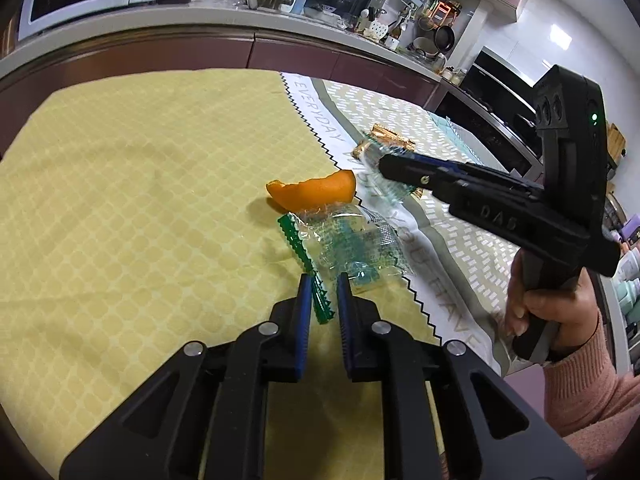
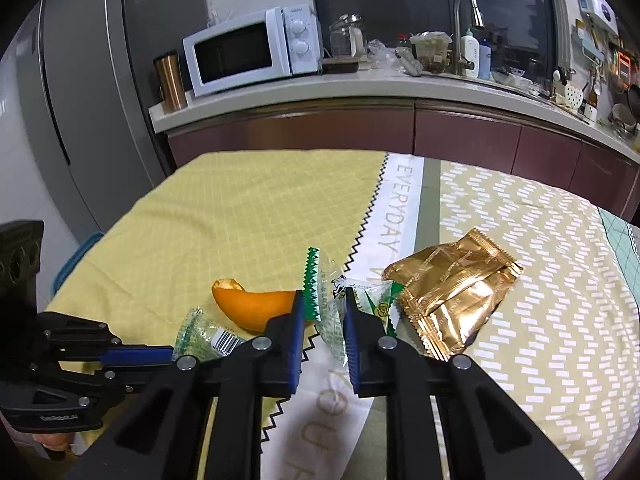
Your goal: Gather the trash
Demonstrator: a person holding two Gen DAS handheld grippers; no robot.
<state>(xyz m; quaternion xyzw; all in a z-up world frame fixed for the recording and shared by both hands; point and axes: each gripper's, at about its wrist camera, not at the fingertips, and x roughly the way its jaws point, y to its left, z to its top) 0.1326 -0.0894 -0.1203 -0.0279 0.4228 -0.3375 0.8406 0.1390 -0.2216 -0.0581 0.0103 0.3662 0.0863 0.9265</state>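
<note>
Already at work, two handheld grippers each pinch a clear green-printed wrapper on the cloth-covered table: the left gripper [image 1: 322, 292] has closed on the sawtooth edge of one wrapper [image 1: 352, 248], the right gripper [image 2: 322, 312] on the crinkled middle of a second wrapper [image 2: 332, 300], seemingly so both can be lifted away together. Just beyond lie one orange peel [image 2: 256, 308] and one gold foil packet [image 2: 452, 296], untouched. Further back, one microwave [image 2: 248, 52] sits on the kitchen counter [image 2: 360, 84].
</note>
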